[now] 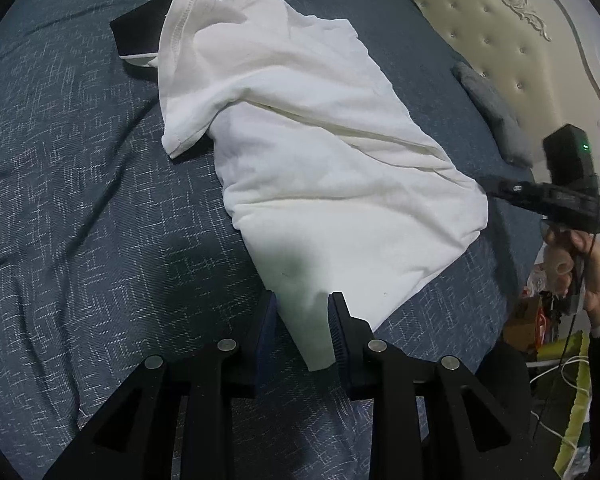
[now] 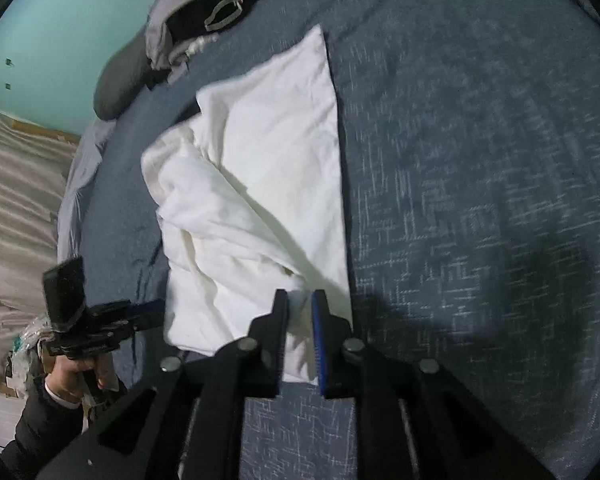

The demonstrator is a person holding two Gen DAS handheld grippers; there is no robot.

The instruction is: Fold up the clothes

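Shirt: a white T-shirt [image 1: 320,152] lay partly folded and rumpled on the bed, one sleeve turned over onto the body, a straight folded edge along one side.
Dark trim: a black panel [image 1: 140,32] showed from under the shirt's far end, seen from the left wrist.
Bed: the blue-grey woven bedspread [image 1: 80,200] lay under the whole shirt, creased in places.
Left gripper [image 1: 302,304]: it pointed steeply down at the near corner of the shirt; the jaws stood a little apart with the corner of cloth lying between them, and no pad was seen pressing on it.
Right gripper [image 2: 300,300]: it sat at the opposite near corner; the jaws stood narrowly apart with a bunch of white cloth in the gap, and I could not tell whether the pads still touched it.
Hands: the right hand [image 1: 580,264] held its tool's grip at the bed's edge, a dark sleeve at the wrist; the left hand [image 2: 76,372] did the same on its side.
Headboard: a cream tufted headboard [image 1: 520,40] stood behind the bed.
Other clothes: a heap of grey and black garments [image 2: 196,20] lay well apart from the shirt, near a teal wall [image 2: 60,40].
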